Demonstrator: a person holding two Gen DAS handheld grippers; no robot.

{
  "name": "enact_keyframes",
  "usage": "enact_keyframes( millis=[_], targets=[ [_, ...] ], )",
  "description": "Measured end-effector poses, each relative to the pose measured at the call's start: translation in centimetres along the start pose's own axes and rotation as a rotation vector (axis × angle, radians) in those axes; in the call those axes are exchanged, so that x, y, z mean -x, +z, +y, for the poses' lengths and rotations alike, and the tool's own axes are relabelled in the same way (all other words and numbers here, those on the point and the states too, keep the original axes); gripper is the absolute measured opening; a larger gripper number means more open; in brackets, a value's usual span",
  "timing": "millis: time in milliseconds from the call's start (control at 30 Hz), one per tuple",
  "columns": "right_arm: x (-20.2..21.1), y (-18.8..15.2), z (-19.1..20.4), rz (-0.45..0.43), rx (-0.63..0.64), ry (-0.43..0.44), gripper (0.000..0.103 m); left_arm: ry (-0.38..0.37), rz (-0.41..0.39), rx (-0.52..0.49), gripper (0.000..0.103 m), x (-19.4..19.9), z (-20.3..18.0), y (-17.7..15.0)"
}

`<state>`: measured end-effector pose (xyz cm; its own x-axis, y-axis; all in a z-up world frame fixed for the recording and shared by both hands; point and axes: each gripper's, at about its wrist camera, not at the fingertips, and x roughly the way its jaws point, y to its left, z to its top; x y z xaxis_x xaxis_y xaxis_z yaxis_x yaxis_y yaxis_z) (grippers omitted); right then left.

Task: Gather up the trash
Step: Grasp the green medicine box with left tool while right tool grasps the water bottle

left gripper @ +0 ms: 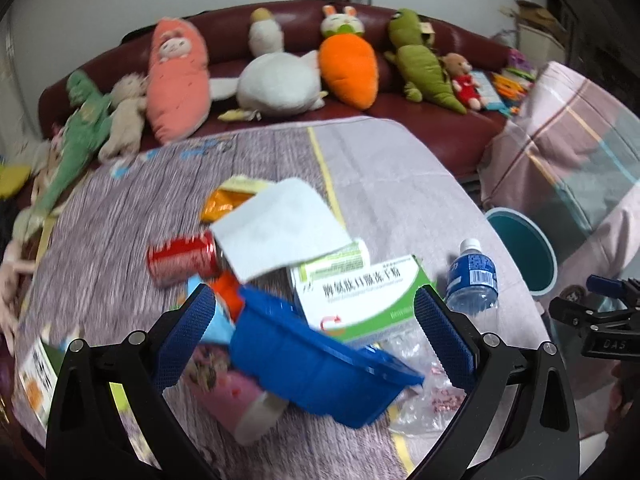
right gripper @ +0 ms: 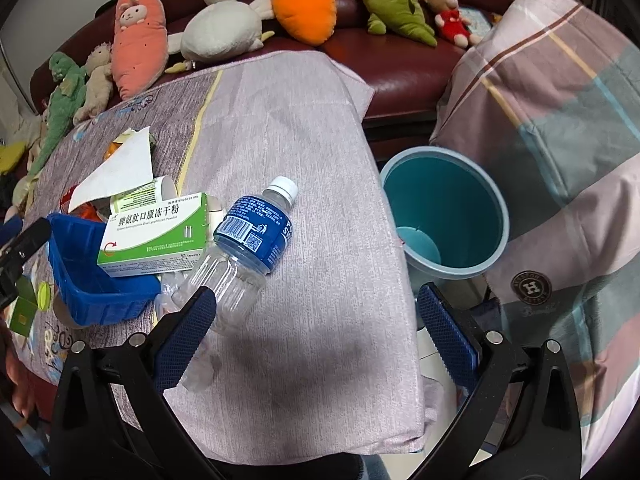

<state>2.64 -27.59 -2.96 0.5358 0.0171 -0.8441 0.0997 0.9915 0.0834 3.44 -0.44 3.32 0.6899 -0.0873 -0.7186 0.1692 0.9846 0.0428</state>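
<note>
Trash heaped on worktop [right gripper: 304, 128] beside teal bin [right gripper: 444, 210]. Blue tray [left gripper: 320, 364]: stiff, light, best pinched at rim. Medicine box [right gripper: 154, 236]: crushable, gripped across flat faces. Bottle [right gripper: 240, 252]: empty, slippery, taken mid-body. Left gripper [left gripper: 324, 344] and right gripper [right gripper: 316, 336] jaws both apart, holding nothing.

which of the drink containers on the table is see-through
The water bottle with the blue label; the red can is opaque metal.

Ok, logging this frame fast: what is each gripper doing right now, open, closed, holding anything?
Left gripper: jaws open, holding nothing, above the blue tray.
Right gripper: jaws open, holding nothing, near the water bottle.
</note>
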Motion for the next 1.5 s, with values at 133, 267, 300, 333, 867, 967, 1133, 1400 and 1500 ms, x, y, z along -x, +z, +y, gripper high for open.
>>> enact_keyframes(
  millis=[133, 267, 300, 333, 867, 967, 1133, 1400, 1500],
  targets=[
    [-1.5, 0.8, -0.3, 0.040, -0.039, 0.058, 0.097, -0.029, 0.017, -0.055, 0.100, -1.2, -0.1, 1.5],
    [-3.0, 1.8, 0.1, 0.073, -0.054, 0.090, 0.091, -0.080, 0.057, -0.107, 0.100, -3.0, -0.3, 2.5],
    [-3.3, 2.0, 0.4, 0.080, -0.051, 0.098, 0.089, -0.091, 0.066, -0.119, 0.100, -3.3, -0.3, 2.5],
    [-3.7, 2.2, 0.7, 0.090, -0.048, 0.107, 0.083, -0.101, 0.075, -0.130, 0.100, -3.7, -0.4, 2.5],
    [-11.1, 3.0, 3.2, 0.278, -0.087, 0.242, 0.070, -0.208, 0.191, -0.273, 0.100, -7.7, 0.0, 3.8],
    [-10.8, 3.2, 2.9, 0.260, -0.064, 0.229, 0.067, -0.247, 0.207, -0.377, 0.100, -8.0, -1.9, 3.9],
    [-10.6, 3.2, -0.4, 0.260, -0.122, 0.211, 0.067, -0.321, 0.250, -0.598, 0.100, -9.0, -5.2, 3.6],
    [-10.2, 2.8, -2.4, 0.277, -0.127, 0.213, 0.067, -0.419, 0.374, -0.803, 0.098, -12.3, -7.5, 2.8],
    [-10.2, 2.8, -2.4, 0.288, -0.105, 0.209, 0.067, -0.476, 0.395, -0.838, 0.098, -12.2, -7.7, 2.9]
  ],
)
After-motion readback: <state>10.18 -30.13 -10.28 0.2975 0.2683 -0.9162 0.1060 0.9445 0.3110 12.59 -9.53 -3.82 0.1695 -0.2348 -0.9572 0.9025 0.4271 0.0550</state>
